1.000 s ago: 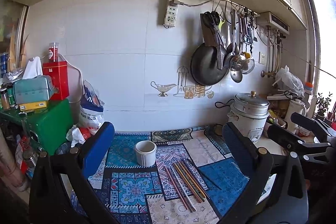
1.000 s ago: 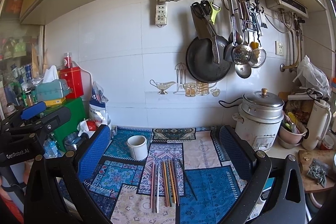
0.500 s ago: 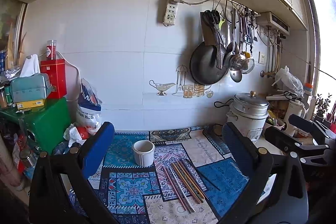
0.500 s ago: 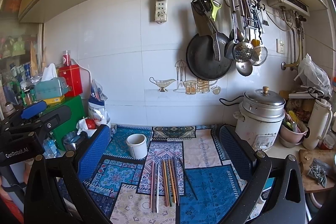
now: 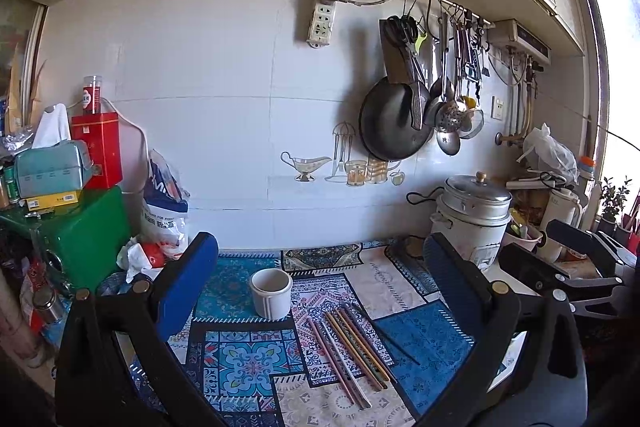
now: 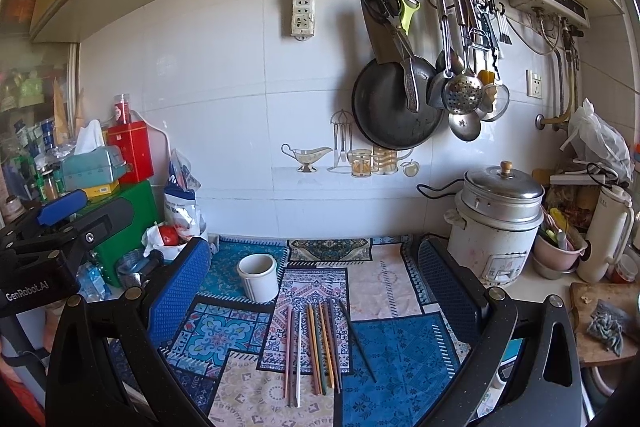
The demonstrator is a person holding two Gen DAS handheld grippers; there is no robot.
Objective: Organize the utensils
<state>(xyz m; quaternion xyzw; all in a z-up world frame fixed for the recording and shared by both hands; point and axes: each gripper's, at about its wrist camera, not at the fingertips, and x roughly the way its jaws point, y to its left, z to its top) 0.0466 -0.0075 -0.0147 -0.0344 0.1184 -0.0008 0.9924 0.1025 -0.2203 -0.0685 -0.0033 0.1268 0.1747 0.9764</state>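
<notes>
Several chopsticks (image 5: 352, 351) (image 6: 316, 343) in pink, white, orange and dark colours lie side by side on a patterned blue mat (image 5: 248, 359) (image 6: 392, 347). Behind them stands an empty white ceramic cup (image 5: 271, 292) (image 6: 258, 277). My left gripper (image 5: 320, 291) hovers open above the mat, nothing between its blue-padded fingers. My right gripper (image 6: 314, 287) is also open and empty, held above the chopsticks. Each gripper shows at the edge of the other's view: the right gripper (image 5: 580, 267) and the left gripper (image 6: 52, 231).
A rice cooker (image 5: 472, 215) (image 6: 496, 223) sits at the back right. A green box (image 5: 80, 227) piled with a tissue box and red tin stands left. A pan and utensils (image 6: 404, 99) hang on the wall. A cutting board (image 6: 604, 323) and white kettle (image 6: 608, 235) lie far right.
Both views have shifted only slightly; the cup and chopsticks lie where they were. Both grippers stay open.
</notes>
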